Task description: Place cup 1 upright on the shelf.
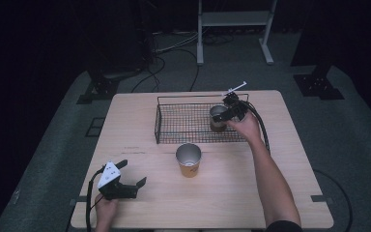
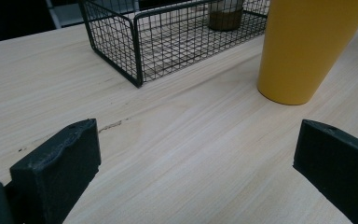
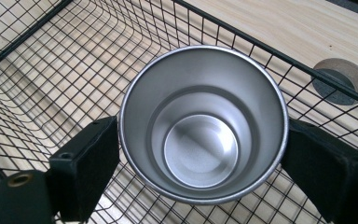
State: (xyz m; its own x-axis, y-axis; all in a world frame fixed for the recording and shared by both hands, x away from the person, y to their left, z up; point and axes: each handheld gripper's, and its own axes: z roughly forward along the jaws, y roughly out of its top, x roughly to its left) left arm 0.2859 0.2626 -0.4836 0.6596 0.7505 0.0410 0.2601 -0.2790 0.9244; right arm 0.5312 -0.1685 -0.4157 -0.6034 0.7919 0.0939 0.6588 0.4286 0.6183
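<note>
The right hand-held gripper (image 3: 200, 154) bracketed the steel cup (image 3: 203, 123) standing in the wire basket (image 1: 163, 126), jaws flanking its rim, apparently letting go. A straight lift would avoid tipping it. The left hand-held gripper (image 2: 191, 163) rested wide open, empty, on the tabletop (image 1: 140, 203).

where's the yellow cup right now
In the high view the yellow cup stands upright mid-table, just in front of the wire basket.
</note>
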